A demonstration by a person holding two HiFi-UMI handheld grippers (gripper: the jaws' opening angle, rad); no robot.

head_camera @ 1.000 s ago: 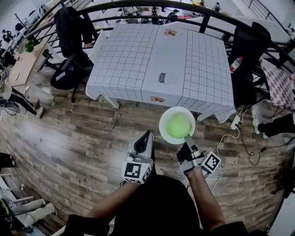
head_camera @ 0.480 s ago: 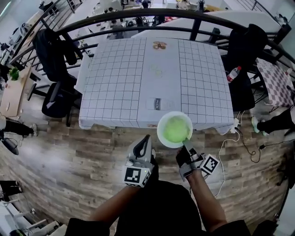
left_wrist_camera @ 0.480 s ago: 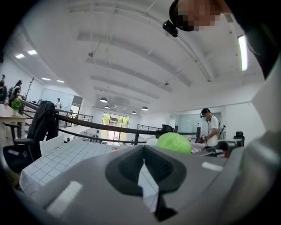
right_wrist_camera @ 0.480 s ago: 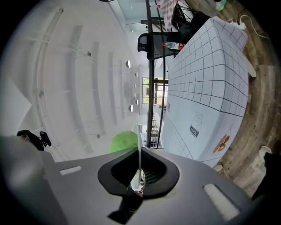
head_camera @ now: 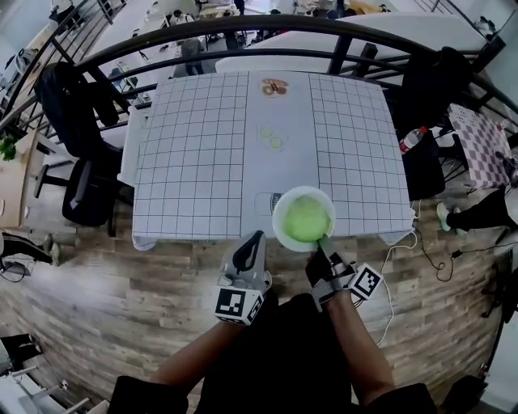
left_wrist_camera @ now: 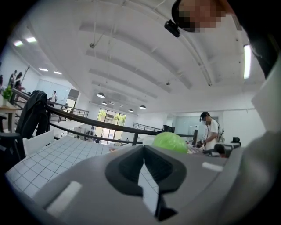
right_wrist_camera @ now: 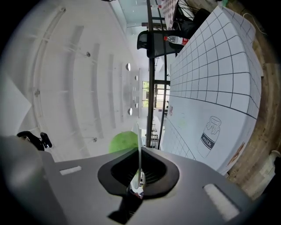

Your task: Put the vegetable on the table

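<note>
A round green vegetable (head_camera: pixel 306 219) sits in a white plate (head_camera: pixel 279 230), which hangs over the near edge of the grid-patterned table (head_camera: pixel 202 154). My right gripper (head_camera: pixel 321 241) is shut on the plate's near rim; in the right gripper view the thin rim (right_wrist_camera: pixel 139 145) runs edge-on between the jaws of the right gripper (right_wrist_camera: pixel 138 169), with the vegetable (right_wrist_camera: pixel 122 141) behind it and the table (right_wrist_camera: pixel 215 88) at right. My left gripper (head_camera: pixel 257 238) is shut and empty, just left of the plate. From the left gripper (left_wrist_camera: pixel 145 163) the vegetable (left_wrist_camera: pixel 170 141) shows ahead.
Black chairs (head_camera: pixel 77 105) stand left of the table, another (head_camera: pixel 429 89) at its right with a water bottle (head_camera: pixel 411 137). A dark railing (head_camera: pixel 243 24) curves behind. Cables and a power strip (head_camera: pixel 409 240) lie on the wooden floor. A person (left_wrist_camera: pixel 211 132) stands far off.
The table has come closer in the head view. The plate with the vegetable, earlier over the floor, now overlaps the table's near edge. Both grippers keep their state.
</note>
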